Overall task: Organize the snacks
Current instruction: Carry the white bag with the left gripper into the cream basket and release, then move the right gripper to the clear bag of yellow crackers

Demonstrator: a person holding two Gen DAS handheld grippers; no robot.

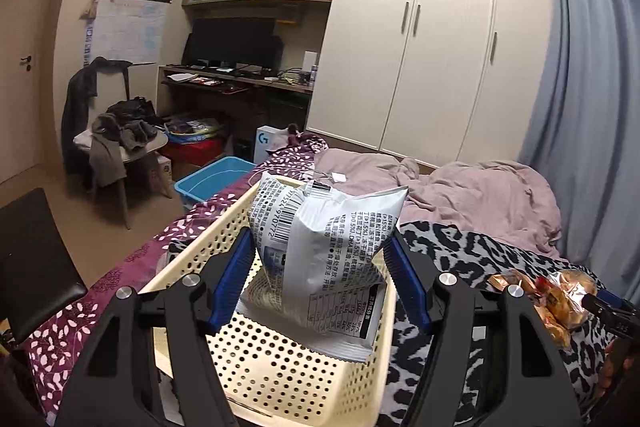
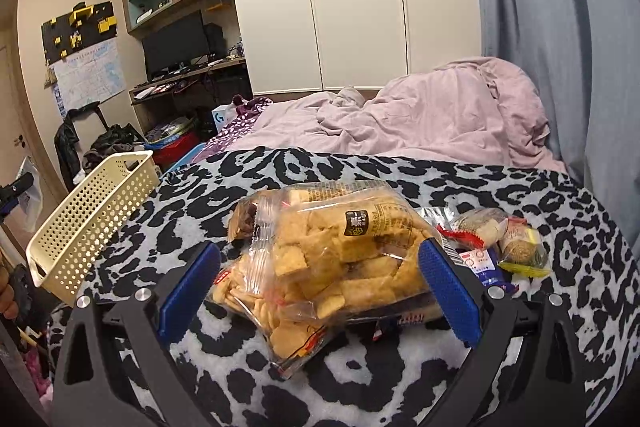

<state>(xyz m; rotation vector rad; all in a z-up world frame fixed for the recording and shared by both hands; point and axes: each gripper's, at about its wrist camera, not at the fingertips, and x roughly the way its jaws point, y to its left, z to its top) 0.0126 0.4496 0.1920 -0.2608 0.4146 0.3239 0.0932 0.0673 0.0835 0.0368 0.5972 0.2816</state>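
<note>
- The left gripper [image 1: 320, 267] hangs over the cream perforated basket [image 1: 280, 367], its blue pads spread wide on either side of a white snack bag [image 1: 320, 247] standing inside; I can't tell if they touch.
- The right gripper [image 2: 320, 291] is spread around a clear bag of golden crackers [image 2: 332, 259] on the leopard-print blanket [image 2: 400, 171].
- Small wrapped snacks [image 2: 500, 243] lie just beside it.

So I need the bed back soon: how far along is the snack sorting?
Early on. Done: one white snack bag sits in the cream basket, between the open fingers of the left hand-held gripper. In hand: the right hand-held gripper, open, straddles a clear bag of golden crackers, not yet gripped. Left: that bag and the small wrapped snacks beside it on the leopard blanket.
</note>
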